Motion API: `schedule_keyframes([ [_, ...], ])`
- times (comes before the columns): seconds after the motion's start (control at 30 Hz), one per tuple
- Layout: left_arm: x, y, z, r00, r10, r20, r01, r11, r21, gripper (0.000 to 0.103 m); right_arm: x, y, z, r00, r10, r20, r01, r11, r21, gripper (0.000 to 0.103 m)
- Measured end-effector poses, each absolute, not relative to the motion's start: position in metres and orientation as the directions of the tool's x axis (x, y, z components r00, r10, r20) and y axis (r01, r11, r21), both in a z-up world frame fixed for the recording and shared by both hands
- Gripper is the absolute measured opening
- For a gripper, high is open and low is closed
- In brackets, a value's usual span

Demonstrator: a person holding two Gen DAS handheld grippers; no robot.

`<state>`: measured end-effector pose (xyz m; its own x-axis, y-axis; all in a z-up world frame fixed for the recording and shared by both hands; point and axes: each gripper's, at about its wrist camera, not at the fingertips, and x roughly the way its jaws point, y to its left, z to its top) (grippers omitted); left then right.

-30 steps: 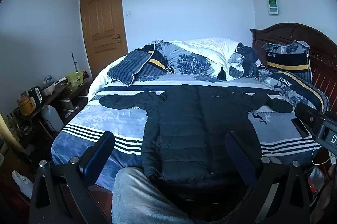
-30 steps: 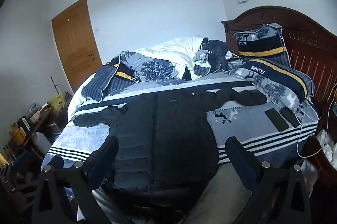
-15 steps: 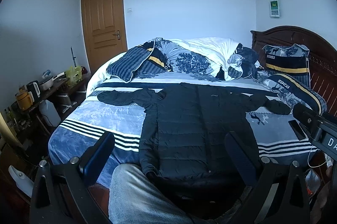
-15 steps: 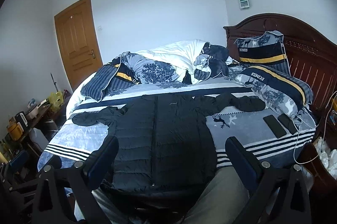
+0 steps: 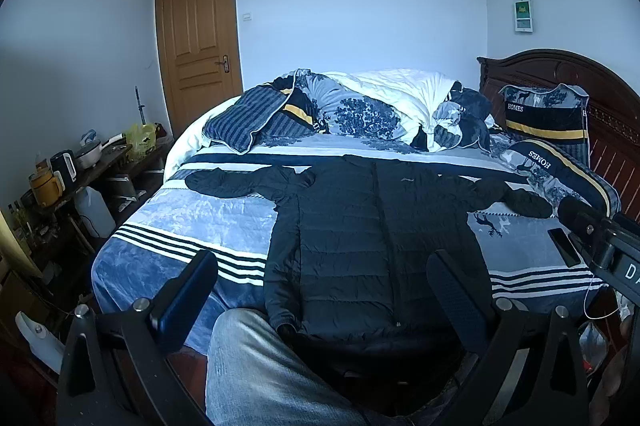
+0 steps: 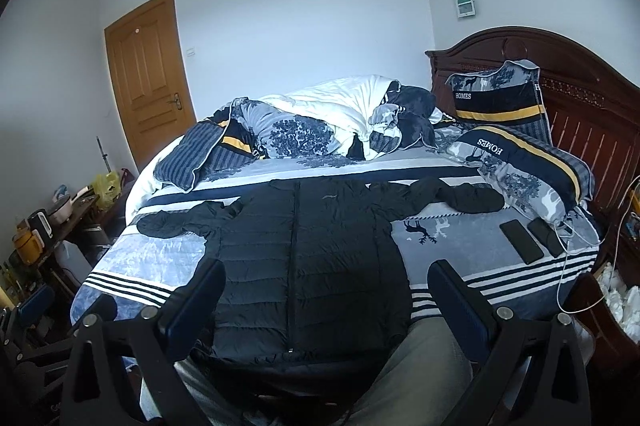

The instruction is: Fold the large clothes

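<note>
Black jacket [image 6: 312, 266] flat on bed [image 6: 460, 238]; phones [image 6: 522, 241] beside.

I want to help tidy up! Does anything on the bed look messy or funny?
The black jacket lies flat and neat, sleeves spread. Behind it, the white duvet and patterned pillows sit in a crumpled heap. Two phones lie on the blanket's right edge with a cable dangling off the bed.
</note>
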<state>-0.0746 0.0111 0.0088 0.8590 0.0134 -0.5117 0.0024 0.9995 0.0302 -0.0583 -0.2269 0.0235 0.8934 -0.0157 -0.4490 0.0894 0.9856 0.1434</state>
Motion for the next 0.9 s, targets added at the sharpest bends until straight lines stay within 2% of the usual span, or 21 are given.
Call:
schedule_keyframes([
  [0.9, -0.0712, 0.0169, 0.0043, 0.858, 0.022, -0.513, -0.009, 1.0, 0.027, 0.103, -0.0561, -0.2246, 0.021, 0.895, -0.006, -0.446, 0.072, 0.989, 0.132, 0.102],
])
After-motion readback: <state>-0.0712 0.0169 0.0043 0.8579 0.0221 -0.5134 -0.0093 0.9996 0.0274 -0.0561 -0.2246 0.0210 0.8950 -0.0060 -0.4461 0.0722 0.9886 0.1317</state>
